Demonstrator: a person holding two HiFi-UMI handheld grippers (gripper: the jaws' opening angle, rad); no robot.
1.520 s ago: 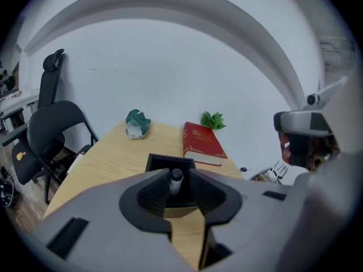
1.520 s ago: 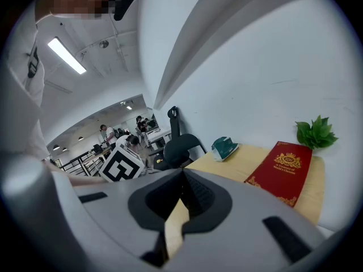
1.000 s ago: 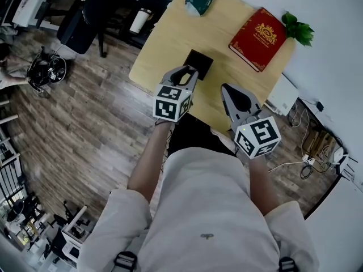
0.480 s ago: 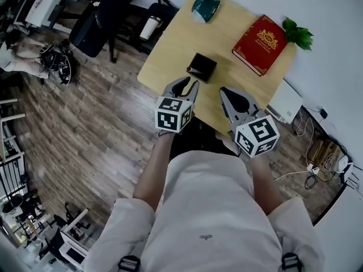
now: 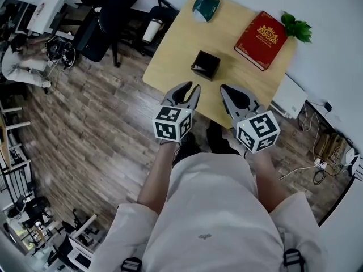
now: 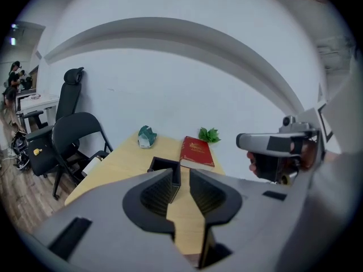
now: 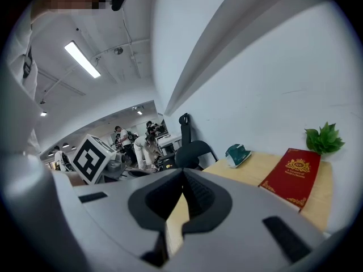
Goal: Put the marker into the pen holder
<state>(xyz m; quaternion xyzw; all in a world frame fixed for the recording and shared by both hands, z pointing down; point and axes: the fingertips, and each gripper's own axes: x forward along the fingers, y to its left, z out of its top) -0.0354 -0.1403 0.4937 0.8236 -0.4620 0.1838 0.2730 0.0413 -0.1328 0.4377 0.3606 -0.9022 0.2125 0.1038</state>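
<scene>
The black square pen holder (image 5: 205, 65) (image 6: 164, 164) stands near the middle of the light wooden table (image 5: 176, 44). A small pale bit shows at its left rim; I cannot tell whether it is the marker. No marker lies loose in any view. My left gripper (image 5: 191, 86) (image 6: 182, 174) hangs at the table's near edge, short of the holder, jaws a little apart with nothing between them. My right gripper (image 5: 223, 88) (image 7: 182, 172) floats beside it, jaws closed together and empty.
A red book (image 5: 264, 33) (image 7: 292, 175) and a green plant (image 5: 298, 27) lie at the far right of the table. A green packet (image 5: 205, 5) (image 6: 147, 136) sits at the far edge. Black chairs (image 5: 113, 10) and a white cup (image 5: 151, 29) stand left of the table.
Both grippers have drawn back toward the person. The left one was over the pen holder a second ago and now hangs off the table's near edge.
</scene>
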